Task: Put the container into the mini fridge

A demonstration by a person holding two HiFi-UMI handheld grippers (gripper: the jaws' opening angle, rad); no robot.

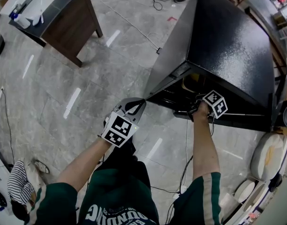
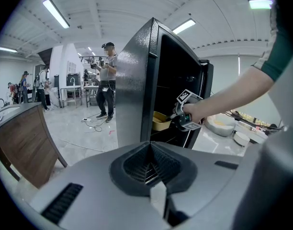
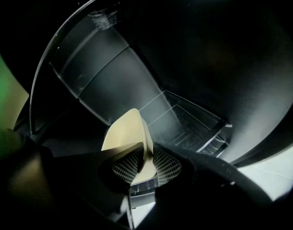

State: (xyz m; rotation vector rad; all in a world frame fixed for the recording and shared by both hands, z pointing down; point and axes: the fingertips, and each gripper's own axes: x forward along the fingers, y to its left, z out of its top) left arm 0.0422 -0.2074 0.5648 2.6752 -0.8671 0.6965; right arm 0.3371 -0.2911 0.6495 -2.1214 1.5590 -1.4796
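Right gripper [image 3: 145,166] jaws pinch the container [image 3: 123,134] by its thin rim inside the mini fridge [image 1: 228,46]; it may slip. Left gripper [image 2: 147,166] jaws together, empty.

In the head view, the mini fridge [image 1: 228,46] hides most of the container [image 1: 189,82].

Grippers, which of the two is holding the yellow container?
The right gripper: it is shut on the container's rim inside the mini fridge. The left gripper is shut on nothing, outside it.

The mini fridge [image 1: 228,46] looks pebbled glossy black metal, the container [image 3: 122,133] smooth matt plastic, the floor [image 1: 110,74] polished stone.
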